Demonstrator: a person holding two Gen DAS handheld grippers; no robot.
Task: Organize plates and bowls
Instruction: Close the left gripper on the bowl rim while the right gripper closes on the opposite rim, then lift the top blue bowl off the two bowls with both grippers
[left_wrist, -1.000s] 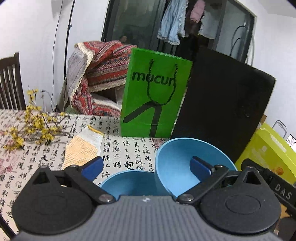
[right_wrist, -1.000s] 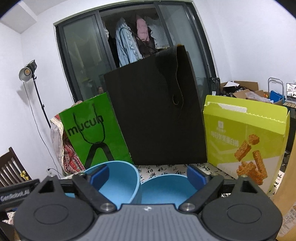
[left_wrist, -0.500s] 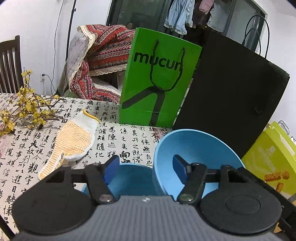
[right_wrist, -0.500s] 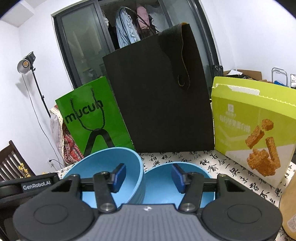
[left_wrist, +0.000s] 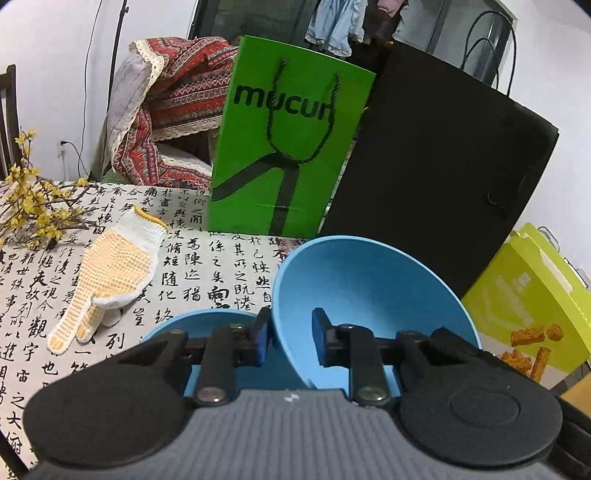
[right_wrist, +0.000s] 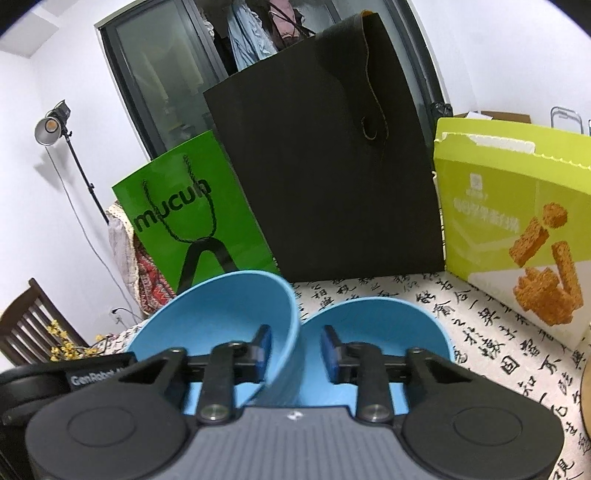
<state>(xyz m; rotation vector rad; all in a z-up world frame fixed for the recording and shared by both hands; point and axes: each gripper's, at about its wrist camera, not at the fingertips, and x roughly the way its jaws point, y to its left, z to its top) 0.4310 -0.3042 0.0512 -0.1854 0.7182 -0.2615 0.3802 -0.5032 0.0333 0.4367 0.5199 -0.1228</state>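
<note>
calligraphy tablecloth (left_wrist: 207, 266) under paper bags; two blue bowls, both empty; each gripper's jaws have just been closing, pinching the tilted bowl (left_wrist: 362, 291) rim.

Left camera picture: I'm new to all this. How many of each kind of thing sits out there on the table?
Blue bowls: 2
Paper bags: 2
Glove: 1
Snack box: 1
Flower sprig: 1
Total: 7
</note>
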